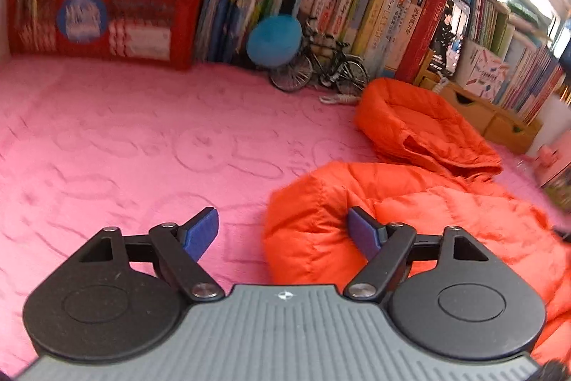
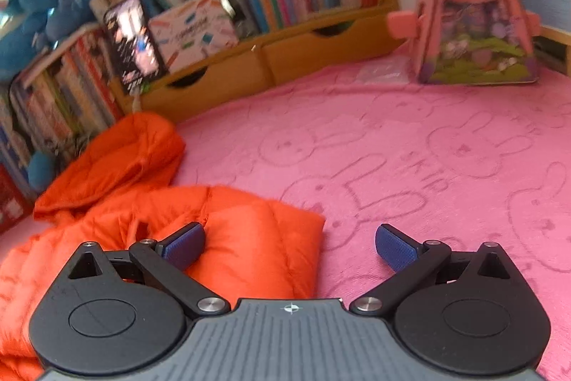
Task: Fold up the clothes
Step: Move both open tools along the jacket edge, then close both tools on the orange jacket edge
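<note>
Both tongs, left (image 1: 282,231) and right (image 2: 289,247), hang released over the orange jacket (image 1: 410,202)

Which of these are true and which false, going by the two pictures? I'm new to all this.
1. Both tools are open and hold nothing. True: the left tool and the right tool each show spread blue pads with no fabric pinched.
2. The orange puffer jacket lies on a pink blanket. True.
3. The jacket is green. False: it is orange.
4. A model bicycle stands by the books. True.
5. The blanket is plain. False: it has bunny outlines pressed into it.
6. The jacket's hood hangs over the bicycle. False: it lies on the blanket beside it.
</note>
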Demonstrator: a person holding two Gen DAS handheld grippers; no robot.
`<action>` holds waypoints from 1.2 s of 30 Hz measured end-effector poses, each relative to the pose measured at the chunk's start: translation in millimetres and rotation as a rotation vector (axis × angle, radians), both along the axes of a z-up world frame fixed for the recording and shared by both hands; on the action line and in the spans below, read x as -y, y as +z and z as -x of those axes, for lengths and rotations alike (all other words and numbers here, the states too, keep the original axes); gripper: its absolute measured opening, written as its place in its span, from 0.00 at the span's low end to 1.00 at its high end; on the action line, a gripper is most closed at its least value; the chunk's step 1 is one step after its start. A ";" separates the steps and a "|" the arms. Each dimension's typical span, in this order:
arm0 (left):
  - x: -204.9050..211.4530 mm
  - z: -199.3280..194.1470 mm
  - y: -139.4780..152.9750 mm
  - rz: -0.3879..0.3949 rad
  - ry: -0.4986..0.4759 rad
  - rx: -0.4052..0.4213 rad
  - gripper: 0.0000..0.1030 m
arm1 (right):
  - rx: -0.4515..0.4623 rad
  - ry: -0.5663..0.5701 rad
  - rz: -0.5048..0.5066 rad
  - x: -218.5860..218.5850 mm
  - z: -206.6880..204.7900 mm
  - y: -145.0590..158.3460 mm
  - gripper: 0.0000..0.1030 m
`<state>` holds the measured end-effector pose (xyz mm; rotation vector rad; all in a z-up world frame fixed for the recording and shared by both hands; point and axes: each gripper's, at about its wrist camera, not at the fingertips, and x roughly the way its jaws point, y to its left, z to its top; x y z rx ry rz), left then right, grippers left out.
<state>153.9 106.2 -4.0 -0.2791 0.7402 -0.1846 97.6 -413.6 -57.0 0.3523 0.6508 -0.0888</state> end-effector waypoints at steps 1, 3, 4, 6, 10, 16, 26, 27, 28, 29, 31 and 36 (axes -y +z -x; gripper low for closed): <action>-1.7 -2.5 -3.2 0.028 -0.007 -0.016 0.84 | -0.009 0.015 0.001 -1.3 -2.6 -2.3 1.00; 0.2 -4.2 -5.6 0.026 -0.019 -0.022 0.87 | -0.006 0.024 0.025 -5.6 -3.7 -3.3 1.00; 2.2 -4.5 -6.0 0.016 -0.025 -0.019 0.87 | -0.002 0.028 0.041 -8.9 -3.8 -4.3 1.00; 8.4 -4.7 -6.6 -0.022 -0.038 -0.015 0.88 | -0.004 0.041 0.082 -13.9 -4.1 -6.1 1.00; 19.7 -4.3 -9.5 -0.099 -0.063 0.007 0.89 | -0.007 0.058 0.104 -16.2 -4.7 -6.9 1.00; 25.6 -14.9 -10.7 -0.124 -0.105 0.000 0.87 | -0.008 0.101 0.097 -12.3 -11.7 -5.6 1.00; 30.5 -5.7 -8.7 -0.090 -0.120 0.083 0.29 | 0.029 0.158 0.076 -17.7 -8.1 -2.1 0.60; 32.8 -0.4 -8.2 -0.105 -0.134 0.123 0.25 | 0.031 0.168 0.076 -20.7 -6.8 -1.2 0.49; 35.2 2.1 -7.8 -0.125 -0.134 0.134 0.24 | 0.037 0.172 0.069 -22.9 -5.6 -0.4 0.44; 35.8 3.6 -7.2 -0.128 -0.131 0.144 0.21 | 0.043 0.176 0.063 -25.2 -4.4 0.4 0.36; 33.7 2.8 -4.7 -0.119 -0.131 0.152 0.19 | 0.059 0.177 0.063 -27.6 -2.9 3.6 0.29; 28.1 -3.8 2.6 -0.117 -0.120 0.167 0.17 | 0.097 0.170 0.041 -25.6 -4.9 11.7 0.21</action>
